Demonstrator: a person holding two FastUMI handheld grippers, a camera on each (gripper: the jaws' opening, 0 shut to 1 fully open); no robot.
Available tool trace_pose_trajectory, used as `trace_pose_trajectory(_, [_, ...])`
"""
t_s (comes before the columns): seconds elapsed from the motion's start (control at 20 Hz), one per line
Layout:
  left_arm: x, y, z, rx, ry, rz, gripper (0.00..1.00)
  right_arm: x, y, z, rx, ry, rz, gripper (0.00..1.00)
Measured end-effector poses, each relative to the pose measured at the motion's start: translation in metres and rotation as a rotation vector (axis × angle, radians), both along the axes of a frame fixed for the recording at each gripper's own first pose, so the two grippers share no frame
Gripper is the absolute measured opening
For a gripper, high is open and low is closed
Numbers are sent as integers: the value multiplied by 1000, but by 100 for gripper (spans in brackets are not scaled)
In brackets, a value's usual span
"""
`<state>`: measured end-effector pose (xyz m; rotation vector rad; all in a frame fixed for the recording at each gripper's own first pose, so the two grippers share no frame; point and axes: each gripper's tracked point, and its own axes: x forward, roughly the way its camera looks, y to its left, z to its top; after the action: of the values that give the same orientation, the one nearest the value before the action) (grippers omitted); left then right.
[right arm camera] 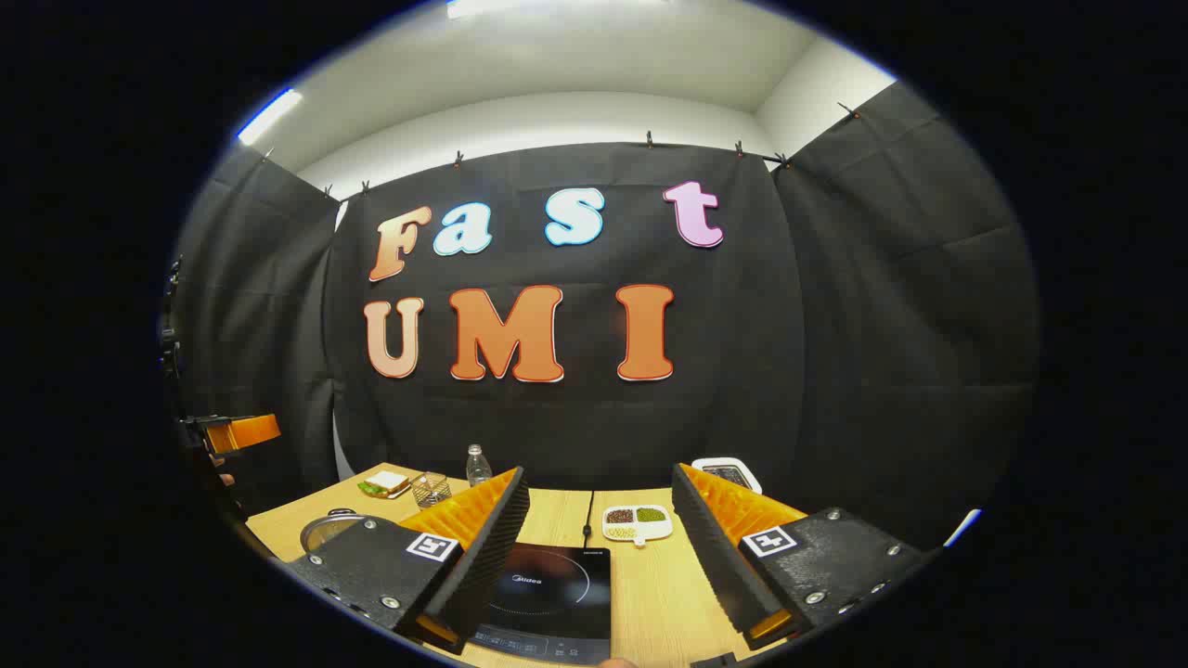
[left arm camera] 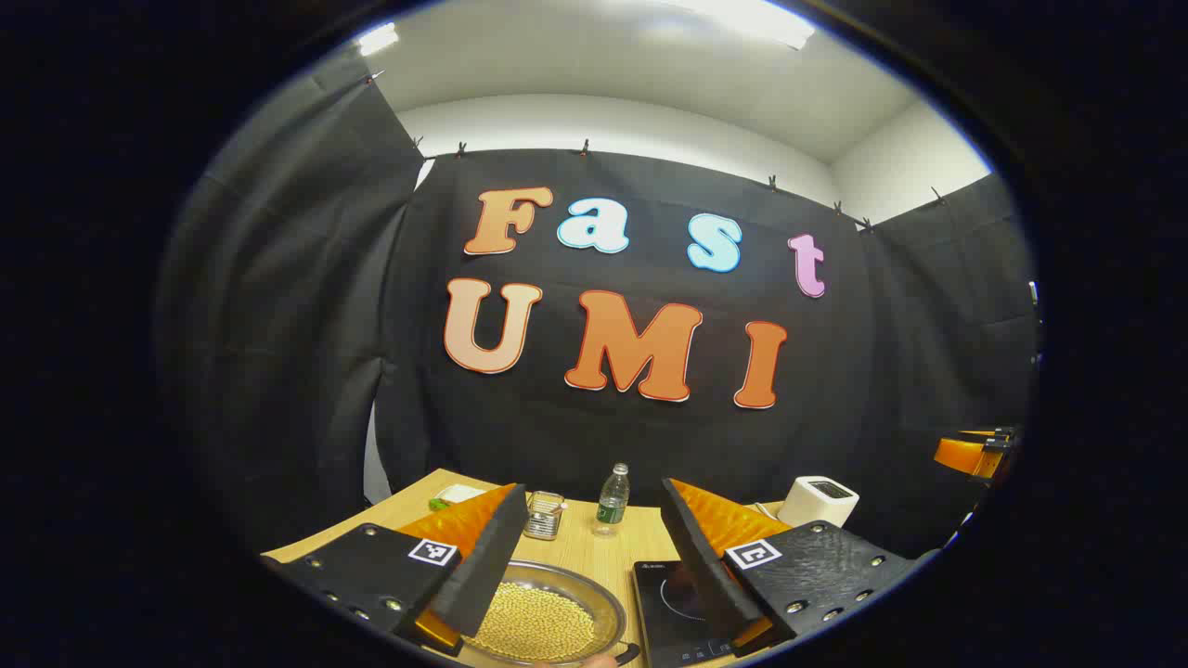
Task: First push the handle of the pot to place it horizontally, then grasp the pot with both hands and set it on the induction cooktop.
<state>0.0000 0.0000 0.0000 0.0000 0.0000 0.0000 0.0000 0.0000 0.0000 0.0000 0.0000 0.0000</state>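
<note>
In the left gripper view, the steel pot (left arm camera: pixel 608 594), holding yellow beans, sits low between the fingers of my open left gripper (left arm camera: pixel 594 487). A dark stub of its handle (left arm camera: pixel 628 653) shows at the pot's near right rim. The black induction cooktop (left arm camera: pixel 670 598) lies just right of the pot. My right gripper (right arm camera: pixel 600 471) is open above the cooktop (right arm camera: pixel 549 592), nothing between its fingers. The pot's rim (right arm camera: pixel 323 531) peeks out at the left of the right gripper view. Each gripper is seen far off by the other: the right gripper (left arm camera: pixel 973 453), the left gripper (right arm camera: pixel 239 431).
Across the back of the wooden table (right arm camera: pixel 650 594) stand a water bottle (left arm camera: pixel 613 499), a wire basket (left arm camera: pixel 544 515) and a white appliance (left arm camera: pixel 818 501). A divided dish of beans (right arm camera: pixel 637 522), a plate with a sandwich (right arm camera: pixel 383 483) and the cooktop's cable (right arm camera: pixel 588 512) lie behind the cooktop.
</note>
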Motion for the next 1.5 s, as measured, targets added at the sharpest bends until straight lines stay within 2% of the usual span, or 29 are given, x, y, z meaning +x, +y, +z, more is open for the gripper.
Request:
trace_pose_trajectory(0.3, [-6,-2,4,10,-17,26,89,-3,-8,1,-1,3,9,95])
trace_pose_trajectory(0.55, [-12,-7,10,30,-24,25,89,-3,-13,-1,-1,13,11,96])
trace_pose_trajectory(1.0, [-20,-14,14,11,-27,-10,88,-13,-19,4,-5,-2,1,96])
trace_pose_trajectory(1.2, [-21,-7,10,31,-7,10,88,-14,-18,4,3,0,8,95])
trace_pose_trajectory(1.35, [-22,-16,13,13,-16,-32,93,-14,-18,4,6,-3,9,95])
trace_pose_trajectory(1.4, [-22,-13,12,15,-20,-29,81,-14,-18,3,7,-1,8,96])
trace_pose_trajectory(1.45, [-22,-11,14,22,-24,-26,76,-14,-18,3,9,0,7,96])
trace_pose_trajectory(1.5, [-24,-12,14,26,-30,-32,75,-13,-18,2,9,2,5,96])
